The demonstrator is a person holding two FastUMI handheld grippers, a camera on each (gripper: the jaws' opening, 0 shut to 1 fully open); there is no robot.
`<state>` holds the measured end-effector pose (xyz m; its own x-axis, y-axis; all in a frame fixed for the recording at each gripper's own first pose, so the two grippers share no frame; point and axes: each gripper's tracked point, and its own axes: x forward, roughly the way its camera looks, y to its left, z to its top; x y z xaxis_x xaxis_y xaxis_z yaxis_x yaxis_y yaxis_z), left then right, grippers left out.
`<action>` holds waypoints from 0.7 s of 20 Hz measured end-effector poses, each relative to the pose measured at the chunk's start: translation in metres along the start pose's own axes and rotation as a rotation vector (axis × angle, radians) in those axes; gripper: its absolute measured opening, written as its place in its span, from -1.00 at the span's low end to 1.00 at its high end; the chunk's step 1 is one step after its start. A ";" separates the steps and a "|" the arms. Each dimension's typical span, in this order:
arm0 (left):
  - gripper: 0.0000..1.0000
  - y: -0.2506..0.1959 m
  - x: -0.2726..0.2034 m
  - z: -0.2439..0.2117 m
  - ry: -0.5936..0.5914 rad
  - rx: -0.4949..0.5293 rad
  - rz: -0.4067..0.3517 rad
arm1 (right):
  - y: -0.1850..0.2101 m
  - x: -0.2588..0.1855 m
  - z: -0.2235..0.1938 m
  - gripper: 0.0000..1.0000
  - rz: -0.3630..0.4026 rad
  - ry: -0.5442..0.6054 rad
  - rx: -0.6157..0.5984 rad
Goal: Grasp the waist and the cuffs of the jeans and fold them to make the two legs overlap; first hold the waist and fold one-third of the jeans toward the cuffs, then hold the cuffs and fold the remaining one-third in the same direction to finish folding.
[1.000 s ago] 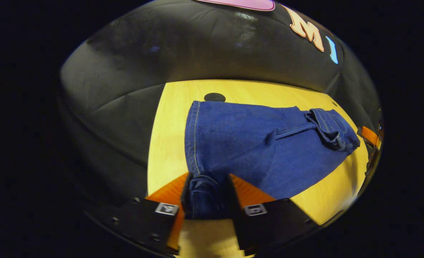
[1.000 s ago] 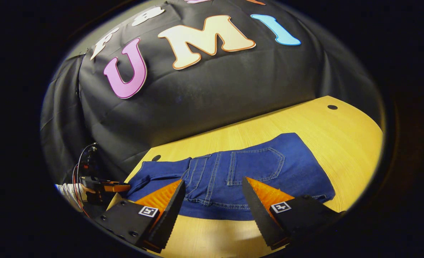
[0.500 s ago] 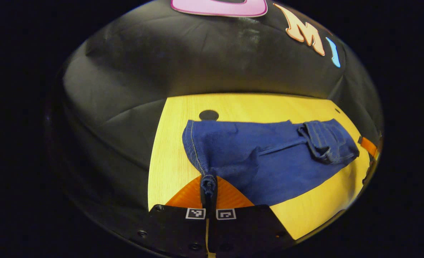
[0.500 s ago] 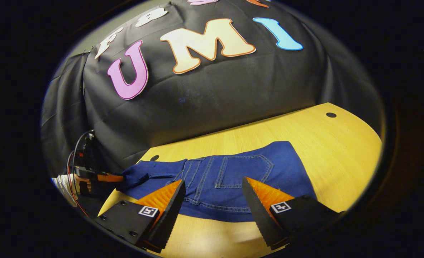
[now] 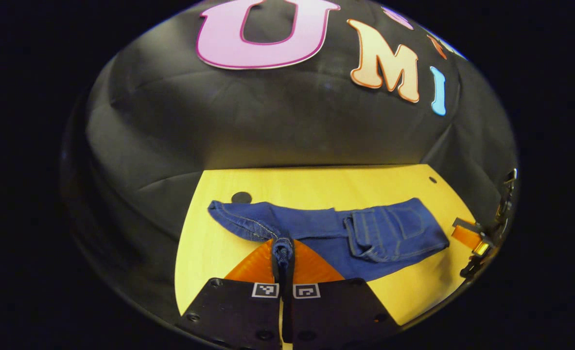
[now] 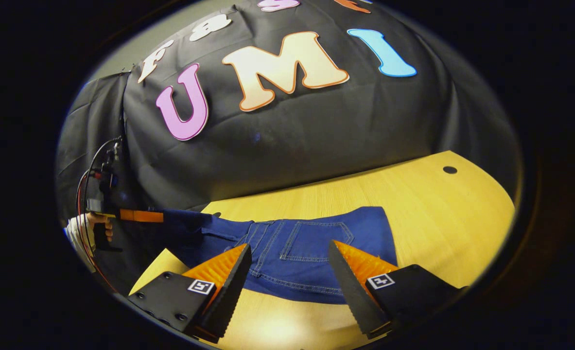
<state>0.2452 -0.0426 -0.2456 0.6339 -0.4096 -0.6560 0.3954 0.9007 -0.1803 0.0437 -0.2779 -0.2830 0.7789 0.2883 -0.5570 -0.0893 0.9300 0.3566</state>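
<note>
While the left tongs [image 5: 282, 253] pinch the cuff end of the dark blue denim jeans [image 5: 336, 233] lying on the yellow wooden tabletop [image 5: 326, 187], carry it low and straight over the waist fold; the right tongs [image 6: 287, 265] hover apart beside the waist.

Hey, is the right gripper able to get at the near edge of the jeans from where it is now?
Probably yes. The right gripper is open, its jaws spread just short of the jeans, with bare table and nothing else between. The left gripper is clamped on the far cuff end.
</note>
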 end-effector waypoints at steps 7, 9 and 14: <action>-1.00 -0.083 0.011 0.023 -0.029 0.007 -0.063 | -0.033 -0.026 0.020 0.95 0.009 -0.021 -0.019; -1.00 -0.106 0.014 0.027 -0.032 0.026 -0.082 | -0.042 -0.035 0.024 0.95 0.008 -0.026 -0.020; -1.00 -0.165 0.026 0.033 -0.032 0.073 -0.128 | -0.063 -0.050 0.028 0.95 0.008 -0.031 -0.027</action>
<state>0.2183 -0.2065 -0.2082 0.5960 -0.5255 -0.6072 0.5208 0.8285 -0.2059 0.0276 -0.3571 -0.2558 0.7971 0.2891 -0.5302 -0.1122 0.9336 0.3403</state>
